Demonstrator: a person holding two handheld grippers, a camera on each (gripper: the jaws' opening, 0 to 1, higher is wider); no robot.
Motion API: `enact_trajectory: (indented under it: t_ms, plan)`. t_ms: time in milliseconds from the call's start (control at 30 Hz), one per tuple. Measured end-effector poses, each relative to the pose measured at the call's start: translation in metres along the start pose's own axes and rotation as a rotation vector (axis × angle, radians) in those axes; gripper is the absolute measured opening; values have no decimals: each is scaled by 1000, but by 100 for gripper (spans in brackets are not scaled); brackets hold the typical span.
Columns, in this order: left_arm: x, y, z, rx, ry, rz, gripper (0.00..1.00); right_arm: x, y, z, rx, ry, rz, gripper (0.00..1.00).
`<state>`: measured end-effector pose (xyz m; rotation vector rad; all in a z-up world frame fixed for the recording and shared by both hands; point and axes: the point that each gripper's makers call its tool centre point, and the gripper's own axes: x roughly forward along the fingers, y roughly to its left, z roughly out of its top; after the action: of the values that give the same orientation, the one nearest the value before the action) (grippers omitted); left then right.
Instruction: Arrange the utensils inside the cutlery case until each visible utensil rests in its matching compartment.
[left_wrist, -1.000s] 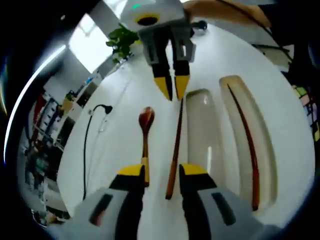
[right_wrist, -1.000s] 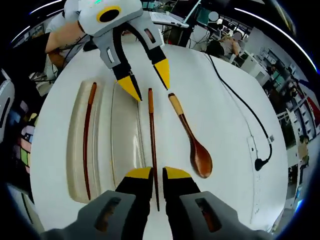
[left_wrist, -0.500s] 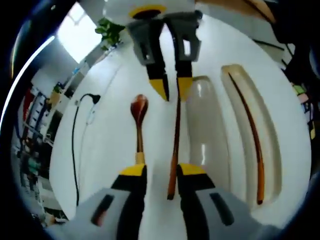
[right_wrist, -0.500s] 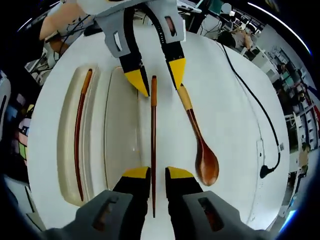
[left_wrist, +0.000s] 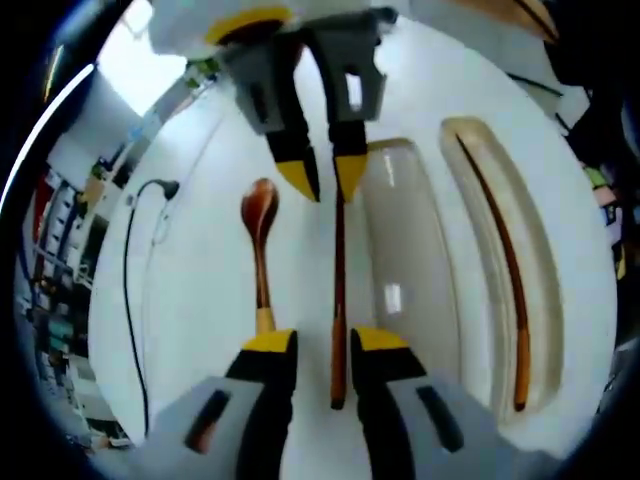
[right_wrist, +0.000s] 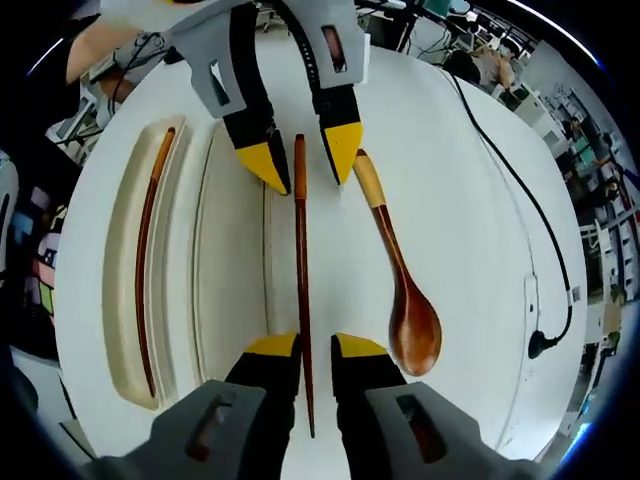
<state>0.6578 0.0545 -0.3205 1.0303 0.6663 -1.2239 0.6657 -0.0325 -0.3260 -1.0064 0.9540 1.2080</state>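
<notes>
Between the yellow-tipped jaws of the left gripper (left_wrist: 318, 342), in the left gripper view, one end of a loose wooden chopstick (left_wrist: 338, 290) is lying on the white table (left_wrist: 210, 260); the jaws are standing spread to either side of it, not pinching it. Just beside it, the wooden spoon (left_wrist: 260, 245) is lying on the table, bowl pointing away. On the other side the cutlery case (left_wrist: 430, 290) is sitting, its near wide compartment bare, its far narrow compartment holding a second chopstick (left_wrist: 500, 270). At the far end of the loose chopstick the right gripper (left_wrist: 322, 182) is straddling it, jaws spread. In the right gripper view, the right gripper (right_wrist: 303, 348) is likewise flanking the loose chopstick without clamping, and the left gripper (right_wrist: 300, 165) is bracketing its far end.
</notes>
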Motion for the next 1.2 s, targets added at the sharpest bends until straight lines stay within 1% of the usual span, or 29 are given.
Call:
enact_trajectory:
  t_ms: [33,67,100,167,267,333,367,400,433,467,500,533,600,667,733,767,800,867,933,967,1000,1033,1067,1133,1167,1200]
  plan:
    - [0,2,0,0,2,3,21,1,2,0,1,-5,19,9]
    - [0,3,-3,-3,15,6,21,1,2,-1,28,-5,36,8]
    - [1,2,-4,-15,21,-6,19,1,-2,-1,27,-9,31,8]
    - [2,-8,-6,-71,41,-67,12,2,0,-1,27,-10,41,7]
    - [3,-10,-3,-104,62,-85,9,2,-1,0,14,-7,42,7]
    - [4,-12,-1,-138,54,-103,7,1,3,-1,2,-37,41,7]
    - [5,-14,0,-148,46,-123,7,1,5,0,-16,-63,46,6]
    - [5,-13,0,-150,39,-126,7,1,5,0,-26,-79,47,6]
    - [4,-14,0,-173,37,-132,7,1,8,-1,-34,-99,51,6]
    - [4,-15,-1,-215,45,-138,7,1,9,0,-39,-118,57,6]
    - [5,-13,0,-205,47,-141,7,0,11,0,-35,-142,50,5]
    - [5,-13,0,-194,51,-145,7,0,12,-1,-55,-141,53,4]
    - [5,-11,-1,-170,58,-146,7,0,12,2,-53,-152,50,3]
    - [5,-10,-1,-171,68,-143,7,1,11,3,-6,-154,42,3]
    - [5,-10,-1,-175,79,-141,7,1,8,3,11,-150,38,2]
    - [6,-10,-1,-169,82,-138,7,1,8,3,27,-147,27,2]
    - [5,-7,-2,-147,79,-133,7,1,9,4,24,-151,13,2]
    - [4,-9,-2,-154,82,-131,6,0,9,5,-64,-157,-27,2]
    - [4,-9,-2,-141,88,-142,6,0,12,5,-113,-156,-52,2]
    - [4,-9,-2,-141,90,-146,6,0,14,5,-84,-154,-49,2]
    - [4,-10,-2,-171,102,-153,6,0,14,4,-59,-153,-47,2]
    - [3,-11,-3,-213,123,-153,6,0,14,5,-67,-154,-46,2]
    - [4,-9,-3,-214,135,-150,6,0,16,5,-101,-159,-42,2]
    - [5,-8,0,-147,129,-140,6,-1,13,7,-210,-165,-59,2]
    - [5,-10,-1,-143,125,-138,6,0,15,5,-169,-165,-52,2]
    - [4,-11,-1,-141,121,-139,6,0,16,5,-109,-170,-31,2]
